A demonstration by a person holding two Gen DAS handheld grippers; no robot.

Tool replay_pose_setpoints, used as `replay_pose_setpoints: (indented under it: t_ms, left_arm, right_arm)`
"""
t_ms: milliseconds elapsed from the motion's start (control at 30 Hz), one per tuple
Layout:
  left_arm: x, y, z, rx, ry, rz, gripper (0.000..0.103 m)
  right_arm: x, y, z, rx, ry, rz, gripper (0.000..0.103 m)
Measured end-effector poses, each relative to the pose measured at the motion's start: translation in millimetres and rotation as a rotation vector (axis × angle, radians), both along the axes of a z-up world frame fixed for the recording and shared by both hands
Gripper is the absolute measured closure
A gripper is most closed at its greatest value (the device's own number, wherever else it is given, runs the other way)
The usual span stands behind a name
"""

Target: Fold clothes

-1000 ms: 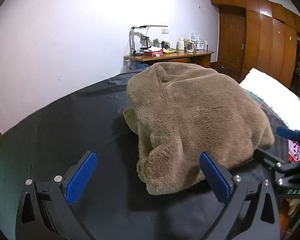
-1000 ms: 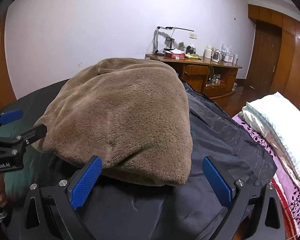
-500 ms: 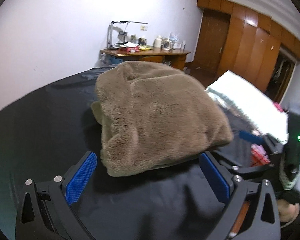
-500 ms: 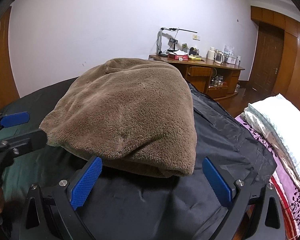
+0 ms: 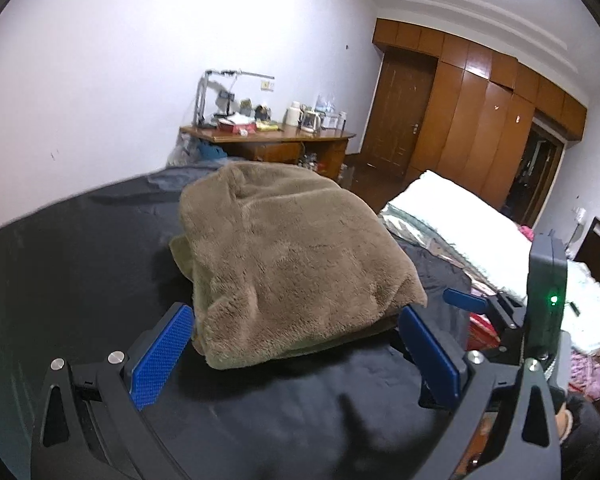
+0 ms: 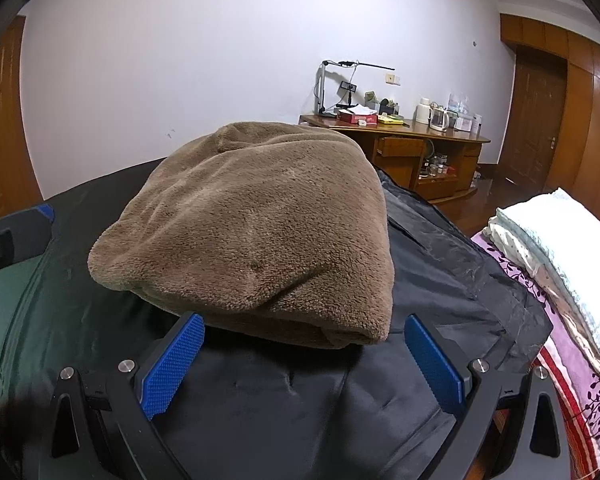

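A brown fleece garment (image 5: pixel 292 264) (image 6: pixel 260 232) lies folded in a thick bundle on a black cloth (image 5: pixel 80 260) (image 6: pixel 440 280) that covers the work surface. My left gripper (image 5: pixel 300 356) is open, its blue pads just in front of the bundle's near edge, nothing between them. My right gripper (image 6: pixel 304 360) is open too, close to the bundle's front fold and empty. The right gripper's body (image 5: pixel 540 312) shows at the right of the left wrist view. Part of the left gripper (image 6: pixel 12 236) shows at the left edge of the right wrist view.
A wooden desk (image 5: pixel 268 144) (image 6: pixel 420 144) with a lamp, kettle and clutter stands by the white wall. A wooden door and wardrobe (image 5: pixel 480 128) fill the right. A bed with white bedding (image 5: pixel 480 232) (image 6: pixel 560 240) and a purple patterned sheet lies to the right.
Both grippers have drawn back from the bundle and stay open. The left view has swung right and back, so the bundle now lies centred between its fingers. The bundle has not moved.
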State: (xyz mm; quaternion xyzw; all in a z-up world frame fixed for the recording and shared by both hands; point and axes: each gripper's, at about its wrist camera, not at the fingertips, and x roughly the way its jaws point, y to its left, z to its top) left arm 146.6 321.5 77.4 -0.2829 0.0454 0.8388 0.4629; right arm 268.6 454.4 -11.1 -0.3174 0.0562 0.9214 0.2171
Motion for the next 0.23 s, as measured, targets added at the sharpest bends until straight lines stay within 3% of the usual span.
replay_pose_setpoints:
  t_ms: [233]
  left_arm:
    - [0.5,1.8,1.7,-0.044,0.039,0.048,0.0]
  right_arm:
    - [1.2,-1.0,2.3,0.0,0.01,0.003,0.001]
